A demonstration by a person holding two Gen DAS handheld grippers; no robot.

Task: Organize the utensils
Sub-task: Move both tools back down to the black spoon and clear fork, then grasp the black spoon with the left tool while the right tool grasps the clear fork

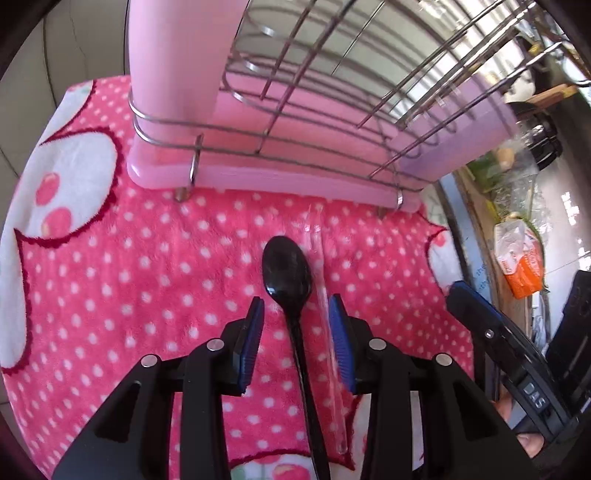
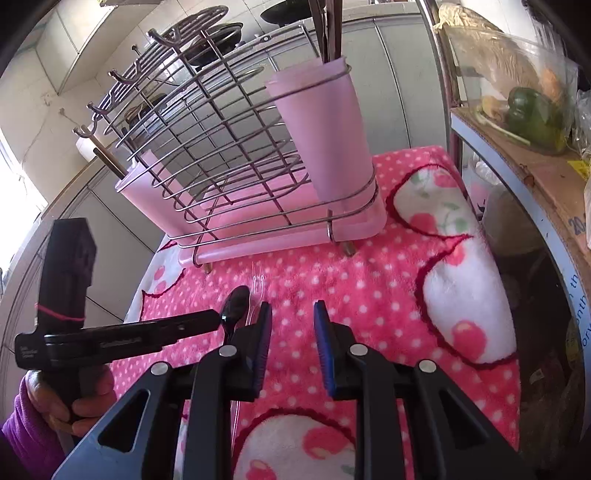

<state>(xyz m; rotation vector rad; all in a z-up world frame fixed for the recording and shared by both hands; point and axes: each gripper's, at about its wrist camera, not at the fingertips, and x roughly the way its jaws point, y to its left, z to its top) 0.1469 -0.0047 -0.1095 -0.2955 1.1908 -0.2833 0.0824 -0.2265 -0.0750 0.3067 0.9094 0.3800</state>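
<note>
A black spoon (image 1: 286, 273) lies on the pink dotted towel (image 1: 147, 258), bowl toward the rack, with a clear plastic fork (image 1: 320, 266) right beside it. My left gripper (image 1: 297, 306) hangs just over them, open; the spoon's handle and the fork run between its blue pads (image 1: 255, 332), and the fork lies close to the right pad. In the right wrist view the spoon (image 2: 234, 302) and the clear fork (image 2: 255, 288) sit just left of my right gripper (image 2: 292, 306). It stands open over bare towel (image 2: 369, 295) with nothing between its fingers. The left gripper (image 2: 212, 318) reaches in from the left.
A wire dish rack (image 2: 221, 155) on a pink tray stands at the towel's far end, with a pink utensil cup (image 2: 325, 129) holding dark sticks (image 2: 328, 29). A shelf edge (image 2: 517, 155) with bagged vegetables borders the right side. A hand in a purple sleeve (image 2: 55, 406) holds the left gripper.
</note>
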